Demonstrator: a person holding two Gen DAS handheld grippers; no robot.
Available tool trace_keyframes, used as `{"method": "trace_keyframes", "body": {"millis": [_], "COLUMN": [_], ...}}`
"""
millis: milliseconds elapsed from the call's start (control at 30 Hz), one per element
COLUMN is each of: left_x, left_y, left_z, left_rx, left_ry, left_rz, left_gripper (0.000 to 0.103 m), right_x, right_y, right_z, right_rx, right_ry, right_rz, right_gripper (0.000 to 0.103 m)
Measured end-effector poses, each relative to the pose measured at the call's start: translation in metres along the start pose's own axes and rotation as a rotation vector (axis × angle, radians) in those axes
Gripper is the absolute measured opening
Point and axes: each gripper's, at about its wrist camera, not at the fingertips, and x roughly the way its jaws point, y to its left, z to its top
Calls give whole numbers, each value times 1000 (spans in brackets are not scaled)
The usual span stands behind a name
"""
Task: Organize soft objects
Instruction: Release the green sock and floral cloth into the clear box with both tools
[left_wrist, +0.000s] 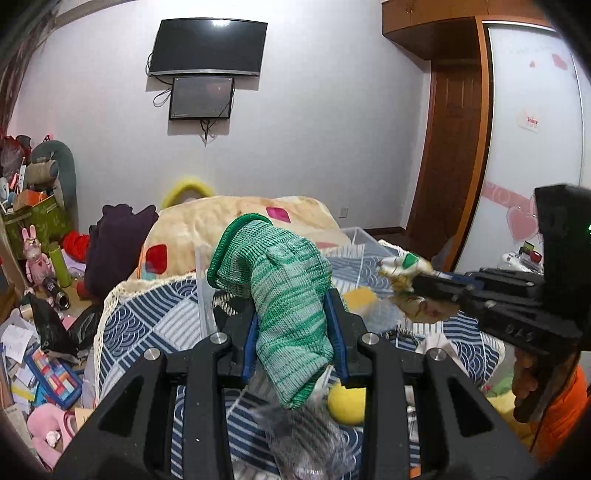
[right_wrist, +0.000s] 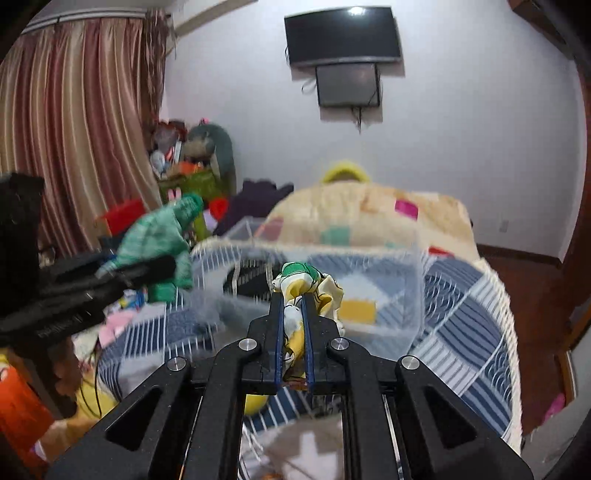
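Observation:
My left gripper (left_wrist: 293, 314) is shut on a green knitted glove (left_wrist: 284, 288), held up above the bed; its cuff points up and left. The glove also shows in the right wrist view (right_wrist: 159, 240) at the left. My right gripper (right_wrist: 293, 301) is shut on a yellow and white printed cloth with a green patch (right_wrist: 299, 280). In the left wrist view the right gripper (left_wrist: 417, 278) holds that cloth (left_wrist: 402, 264) at the right. A clear plastic bin (right_wrist: 388, 295) sits on the bed just ahead of the right gripper, blurred.
A blue and white patterned bedspread (left_wrist: 155, 314) covers the bed, with a cream quilt (left_wrist: 229, 221) heaped behind. A yellow soft ball (left_wrist: 345, 404) lies below the left gripper. Clutter, a pink plush (left_wrist: 40, 428) and boxes fill the floor at left. A wooden door (left_wrist: 450, 147) stands at right.

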Motion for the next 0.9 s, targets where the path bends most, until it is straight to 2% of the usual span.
{"method": "trace_keyframes", "body": {"millis": [200,367,567,700,900], "left_x": [26,59,97,119,121], "left_y": [5,11,20,26,25], "left_z": [11,10,6,0,-4], "left_rx": [7,12,-15,-39,-17], "left_ry": [38,119,208,266,273], "left_rz": [-1,13,20,14,18], "left_gripper": [33,33,33,33,41], "right_x": [9,34,76,103,123], "right_y": [-1,3,1,-6,-10], "right_z": [28,40,39,36,20], "right_rx": [5,-8,11,51,54], "right_ry": [-45,-7,99,198,303], "right_rz": [-8,-20,-34,-12,-11], "right_gripper": [8,8,8,8,9]}}
